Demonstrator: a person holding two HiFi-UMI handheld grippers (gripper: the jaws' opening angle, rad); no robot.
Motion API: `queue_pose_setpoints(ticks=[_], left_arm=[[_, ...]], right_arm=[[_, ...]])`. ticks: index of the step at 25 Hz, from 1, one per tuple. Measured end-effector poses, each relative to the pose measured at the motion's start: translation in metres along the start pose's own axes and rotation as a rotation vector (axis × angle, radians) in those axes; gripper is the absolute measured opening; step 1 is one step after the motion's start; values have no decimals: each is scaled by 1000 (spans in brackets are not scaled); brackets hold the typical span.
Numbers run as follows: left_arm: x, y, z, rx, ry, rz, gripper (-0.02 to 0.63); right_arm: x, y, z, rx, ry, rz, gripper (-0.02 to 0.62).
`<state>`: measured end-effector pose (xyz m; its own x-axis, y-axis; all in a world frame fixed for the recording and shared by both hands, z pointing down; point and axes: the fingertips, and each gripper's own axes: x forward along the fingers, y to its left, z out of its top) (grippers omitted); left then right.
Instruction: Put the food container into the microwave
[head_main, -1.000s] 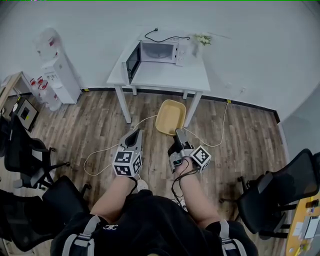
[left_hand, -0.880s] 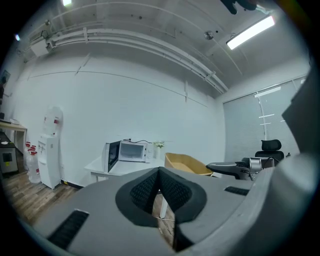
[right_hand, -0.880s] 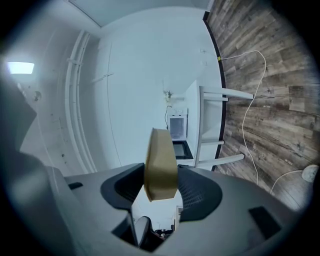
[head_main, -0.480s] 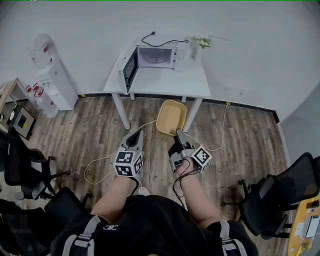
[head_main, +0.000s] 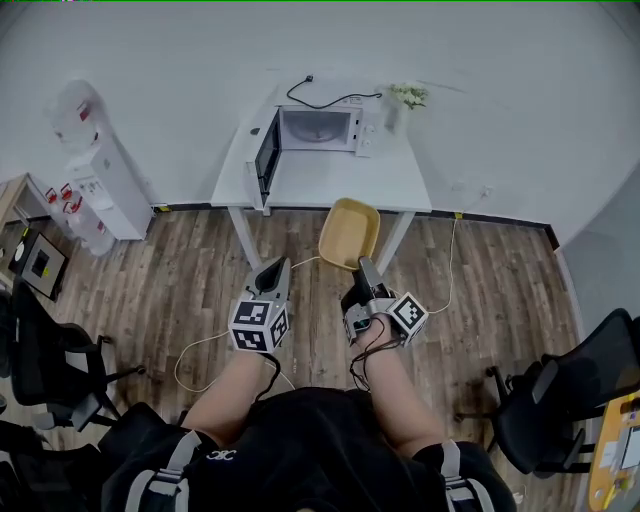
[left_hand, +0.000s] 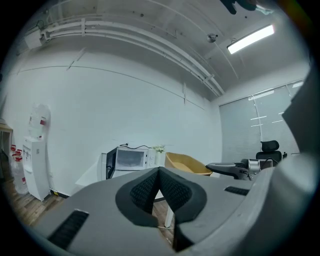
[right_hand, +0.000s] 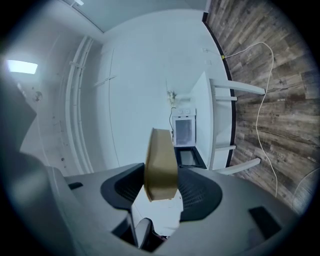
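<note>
A tan, shallow food container (head_main: 349, 234) hangs in the air in front of the white table (head_main: 390, 185), held by its near rim in my right gripper (head_main: 362, 268), which is shut on it. From the right gripper view the container (right_hand: 160, 165) stands edge-on between the jaws. The microwave (head_main: 318, 128) sits at the back of the table with its door (head_main: 266, 160) swung open to the left; it also shows as the microwave (left_hand: 126, 160) and the microwave (right_hand: 183, 131). My left gripper (head_main: 275, 270) is shut and empty, level with the right one.
A small vase of flowers (head_main: 400, 99) stands right of the microwave. A water dispenser (head_main: 92, 170) stands at the left wall. Cables (head_main: 215, 339) trail over the wooden floor. Black office chairs (head_main: 560, 400) stand at both sides.
The table and microwave have come slightly nearer and shifted right in the head view. Both grippers and the held container keep their pose.
</note>
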<state>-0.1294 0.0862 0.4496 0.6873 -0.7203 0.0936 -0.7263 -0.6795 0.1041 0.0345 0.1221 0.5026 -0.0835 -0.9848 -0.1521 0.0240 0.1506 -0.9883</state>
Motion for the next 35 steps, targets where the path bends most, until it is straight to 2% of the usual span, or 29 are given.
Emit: queue_pose_setpoints(ticks=[5,19,28,35], left_arm=[[4,29,0,-13,6,2,3],[13,70,-3,-29,3,8,3],[46,97,-13,-29,-22,29,3],[106,116,-23,-9,-4,41,3]], right_arm=[[20,-2,-14,-9,3,-9,216],[59,-4,-18,-29,4,-1,216],[106,-22,-3,-42,28,27,216],[169,-51,34,-34,43,24,216]])
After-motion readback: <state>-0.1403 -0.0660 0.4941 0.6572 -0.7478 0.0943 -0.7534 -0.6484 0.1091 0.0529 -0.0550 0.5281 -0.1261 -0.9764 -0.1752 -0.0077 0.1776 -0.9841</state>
